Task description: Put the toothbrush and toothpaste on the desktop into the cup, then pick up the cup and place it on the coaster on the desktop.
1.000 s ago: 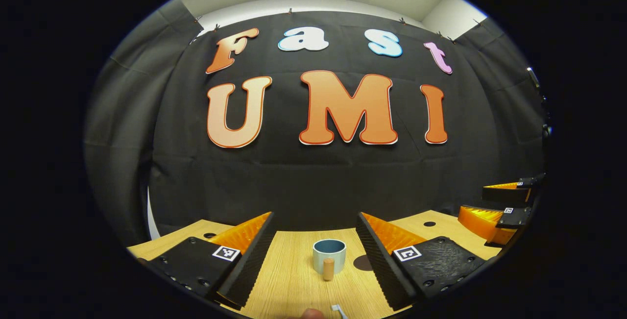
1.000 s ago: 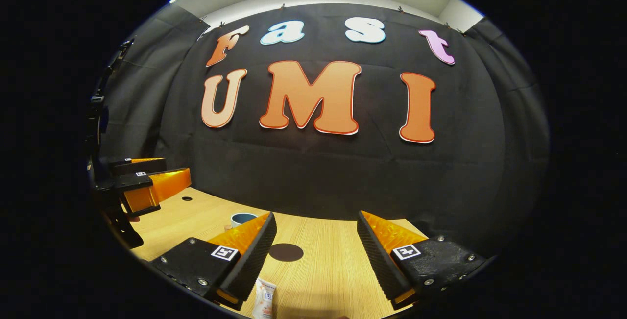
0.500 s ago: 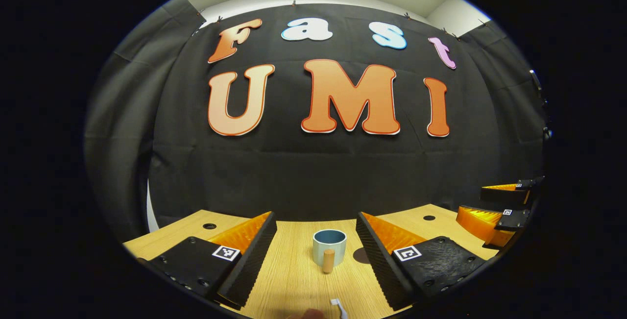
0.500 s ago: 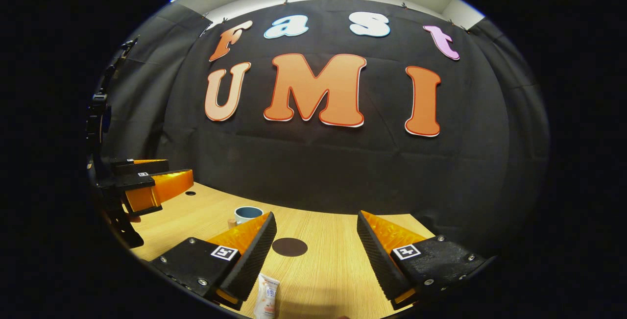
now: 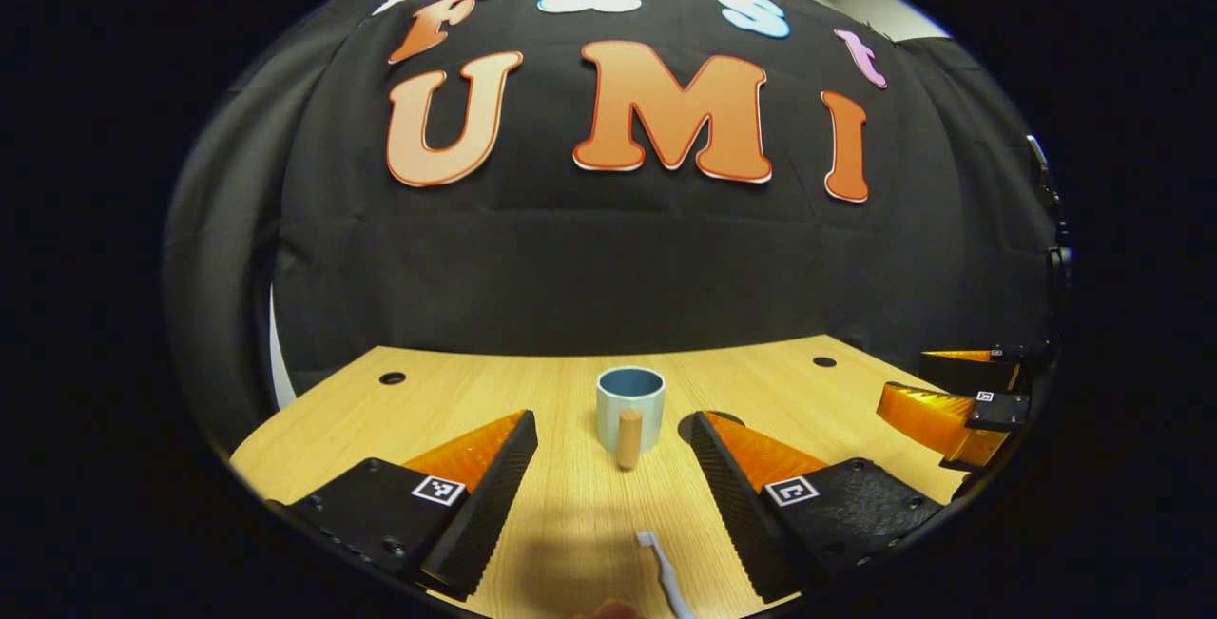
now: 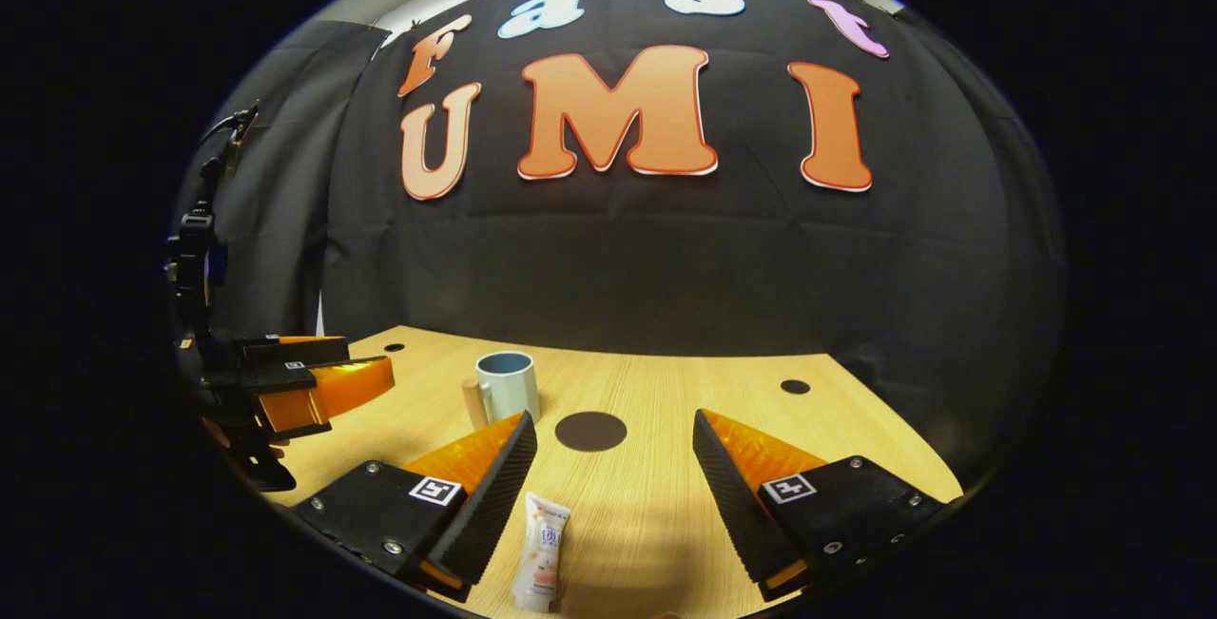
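Toothbrush [image 5: 661,570] lies flat on the wooden worktop [image 5: 475,400] at the near edge of the left gripper view, its long axis running roughly away from the camera with a slight lean to the left, the white bristle head at the far end pointing toward the cup [image 5: 629,408]; its handle runs out of sight at the bottom. It sits between the two fingers of the left gripper [image 5: 613,476], which stand wide apart above the worktop and hold nothing. The cup stands upright farther back, pale blue with a darker inside, its wooden handle facing the camera. Just right of the cup, partly hidden behind the right finger, is the dark round coaster [image 5: 696,426]. The right gripper [image 5: 951,400] appears at the right edge of that view, above the worktop. In the right gripper view, the toothpaste [image 6: 541,552] lies flat near the front edge, a white tube whose long axis runs almost straight away from the camera; which end is the cap cannot be told. It lies close beside the inner edge of the left-hand finger of the right gripper [image 6: 613,476], whose fingers are also spread wide and empty. Beyond the tube sits the coaster [image 6: 590,431], and the cup [image 6: 507,385] stands behind and left of it, apart from it. The left gripper [image 6: 314,383] shows at the left edge.
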`<state>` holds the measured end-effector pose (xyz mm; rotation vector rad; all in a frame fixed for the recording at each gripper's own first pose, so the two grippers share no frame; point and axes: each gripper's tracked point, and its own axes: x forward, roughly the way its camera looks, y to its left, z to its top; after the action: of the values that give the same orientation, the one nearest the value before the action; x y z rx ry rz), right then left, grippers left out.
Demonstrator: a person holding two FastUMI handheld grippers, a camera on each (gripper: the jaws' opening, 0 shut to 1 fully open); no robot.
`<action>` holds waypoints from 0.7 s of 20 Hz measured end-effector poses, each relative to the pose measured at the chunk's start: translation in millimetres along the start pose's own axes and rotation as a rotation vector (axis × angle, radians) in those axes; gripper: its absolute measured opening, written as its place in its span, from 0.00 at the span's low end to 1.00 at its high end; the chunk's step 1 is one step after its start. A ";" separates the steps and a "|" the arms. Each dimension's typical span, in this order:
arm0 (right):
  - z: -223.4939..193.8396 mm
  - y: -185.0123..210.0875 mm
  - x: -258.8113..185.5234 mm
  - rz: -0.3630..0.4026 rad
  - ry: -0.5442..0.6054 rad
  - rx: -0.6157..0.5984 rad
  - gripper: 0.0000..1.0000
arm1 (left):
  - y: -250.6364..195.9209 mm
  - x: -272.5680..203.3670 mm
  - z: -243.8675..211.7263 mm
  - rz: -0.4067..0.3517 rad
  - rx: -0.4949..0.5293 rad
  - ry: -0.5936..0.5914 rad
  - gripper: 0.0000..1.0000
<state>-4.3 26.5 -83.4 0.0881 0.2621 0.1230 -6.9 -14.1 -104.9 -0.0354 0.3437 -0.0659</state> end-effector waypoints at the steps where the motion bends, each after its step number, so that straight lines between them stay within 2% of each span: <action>1: -8.8 2.9 1.0 0.012 0.024 -0.002 0.99 | -2.3 0.5 -9.6 -0.005 -0.001 0.032 0.98; 6: -53.8 22.0 11.6 0.068 0.157 -0.007 0.99 | -0.1 6.9 -57.8 0.005 0.001 0.168 0.98; 10: -87.9 33.6 13.9 0.088 0.269 -0.058 0.97 | -4.0 5.4 -93.1 -0.011 -0.008 0.279 0.98; 14: -116.2 43.0 13.6 0.102 0.347 -0.114 0.89 | -12.7 2.8 -130.9 -0.025 -0.012 0.379 0.99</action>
<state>-26.5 79.1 -194.2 -0.0343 0.5961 0.2550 -49.2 -30.0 -228.4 -0.0392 0.7222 -0.0959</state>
